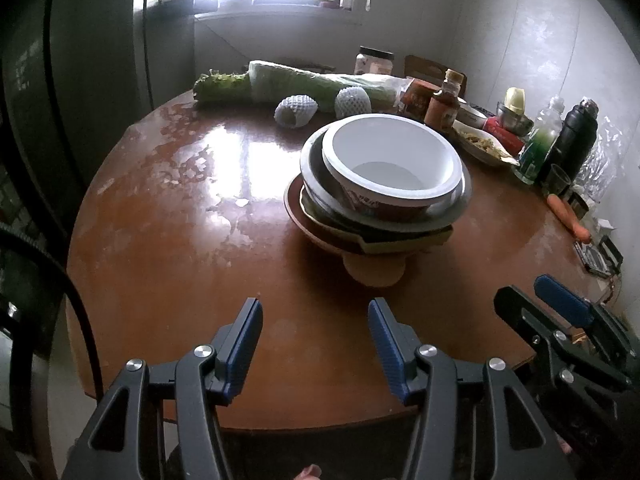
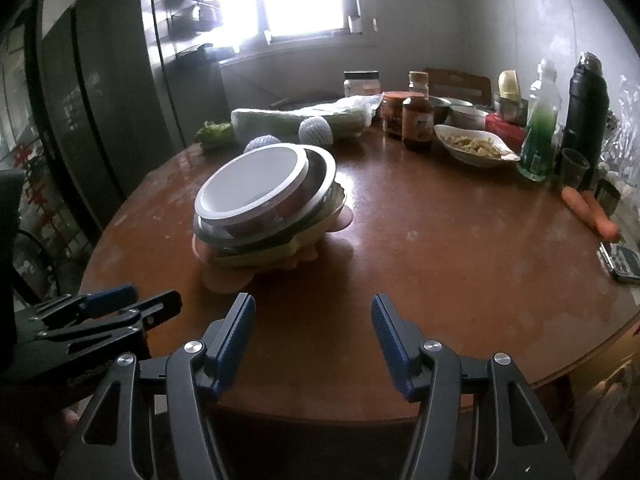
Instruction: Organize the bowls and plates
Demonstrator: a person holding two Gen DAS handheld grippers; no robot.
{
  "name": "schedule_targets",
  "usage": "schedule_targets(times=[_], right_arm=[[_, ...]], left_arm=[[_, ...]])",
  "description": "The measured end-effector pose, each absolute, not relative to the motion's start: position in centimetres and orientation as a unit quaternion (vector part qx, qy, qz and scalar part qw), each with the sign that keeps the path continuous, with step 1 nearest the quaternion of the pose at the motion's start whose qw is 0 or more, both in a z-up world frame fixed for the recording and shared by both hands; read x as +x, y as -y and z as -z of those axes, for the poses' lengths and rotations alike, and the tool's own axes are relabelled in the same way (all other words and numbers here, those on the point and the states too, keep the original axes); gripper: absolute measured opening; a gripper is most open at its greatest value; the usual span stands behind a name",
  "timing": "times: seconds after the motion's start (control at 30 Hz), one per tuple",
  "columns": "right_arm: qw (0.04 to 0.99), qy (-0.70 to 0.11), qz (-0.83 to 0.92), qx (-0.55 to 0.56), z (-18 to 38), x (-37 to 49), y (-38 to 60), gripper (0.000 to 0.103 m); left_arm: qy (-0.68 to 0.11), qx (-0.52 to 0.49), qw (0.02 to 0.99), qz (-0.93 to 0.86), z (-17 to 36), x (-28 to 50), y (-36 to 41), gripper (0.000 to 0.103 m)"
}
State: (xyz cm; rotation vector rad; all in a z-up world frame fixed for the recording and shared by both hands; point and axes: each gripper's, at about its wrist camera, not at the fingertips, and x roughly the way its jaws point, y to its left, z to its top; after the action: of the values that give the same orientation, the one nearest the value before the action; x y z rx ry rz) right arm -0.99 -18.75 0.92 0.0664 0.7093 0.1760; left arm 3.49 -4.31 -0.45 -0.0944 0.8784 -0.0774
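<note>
On the round brown bench (image 1: 168, 248) the dishes sit nested in one stack: a white paper bowl (image 1: 390, 160) inside a steel bowl (image 1: 316, 188), on a pale yellow dish (image 1: 400, 244) and a brown plate (image 1: 296, 212), with a pinkish piece (image 1: 374, 272) underneath. Both tongs hang over the near edge, well short of the stack. The left tongs (image 1: 315, 344) stand apart with nothing between them; the right tongs (image 2: 314, 340) likewise gape empty. Cabbage (image 1: 320, 84), jars and bottles line the far side.
</note>
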Motion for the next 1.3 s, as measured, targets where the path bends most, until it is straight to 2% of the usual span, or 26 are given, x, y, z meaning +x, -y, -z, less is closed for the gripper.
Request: schedule_targets(times=[1.3], right_arm=[[0.932,-0.35,-0.088,0.025,-0.81,-1.56,18.4,0.063]], left_arm=[[-0.421,-0.027,0.905,0.042,0.48,2.71,5.02,0.055]])
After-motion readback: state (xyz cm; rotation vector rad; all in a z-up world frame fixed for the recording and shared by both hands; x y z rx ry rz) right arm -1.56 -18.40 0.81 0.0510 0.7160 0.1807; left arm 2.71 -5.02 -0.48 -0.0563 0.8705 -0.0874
